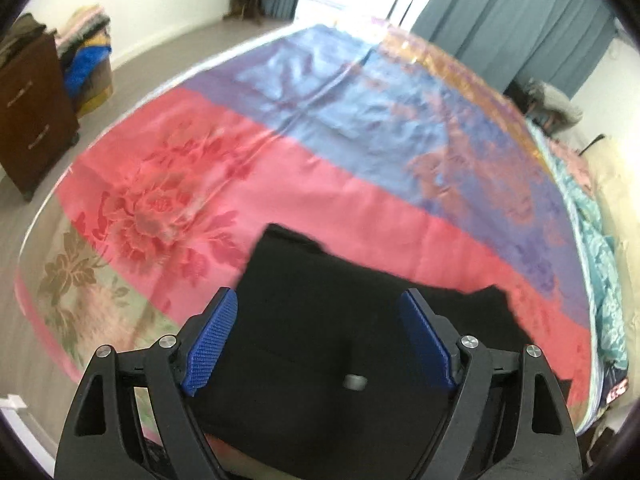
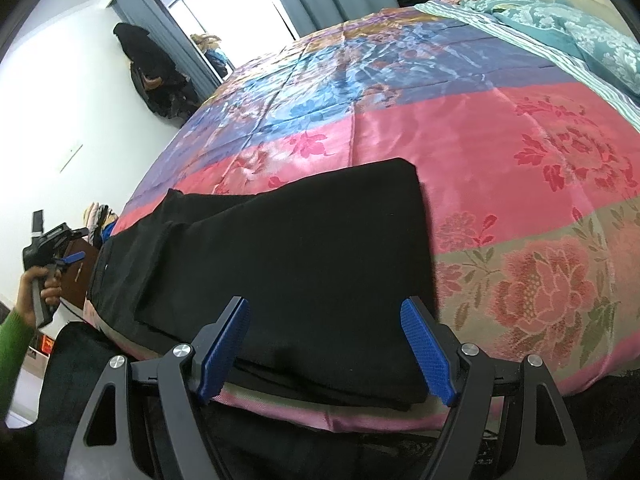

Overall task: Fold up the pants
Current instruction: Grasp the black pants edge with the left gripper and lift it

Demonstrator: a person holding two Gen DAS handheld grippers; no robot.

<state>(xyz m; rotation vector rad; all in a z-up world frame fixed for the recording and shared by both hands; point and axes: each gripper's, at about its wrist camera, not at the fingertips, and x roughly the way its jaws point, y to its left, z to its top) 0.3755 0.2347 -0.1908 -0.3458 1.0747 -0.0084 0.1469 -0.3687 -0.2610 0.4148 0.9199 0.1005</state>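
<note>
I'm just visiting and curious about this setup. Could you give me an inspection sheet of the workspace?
Surface: bed with floral satin bedspread, pink, blue and beige bands.
Job's things: black pants, partly folded, near the bed's front edge.
Clutter: teal quilt along the far side.
Grippers: left gripper open above the pants; right gripper open, nothing gripped.
Cables: nothing seen.
Surroundings: blue-grey curtains, wooden dresser, bright window.

The black matt cloth pants (image 2: 280,248) soak up all the light next to the shiny satin floral bedspread in pink, blue and purple (image 2: 460,140), and both claws have matt black plastic arms, rough textured blue pads (image 2: 428,352) and shiny round metal pins (image 1: 469,342).
</note>
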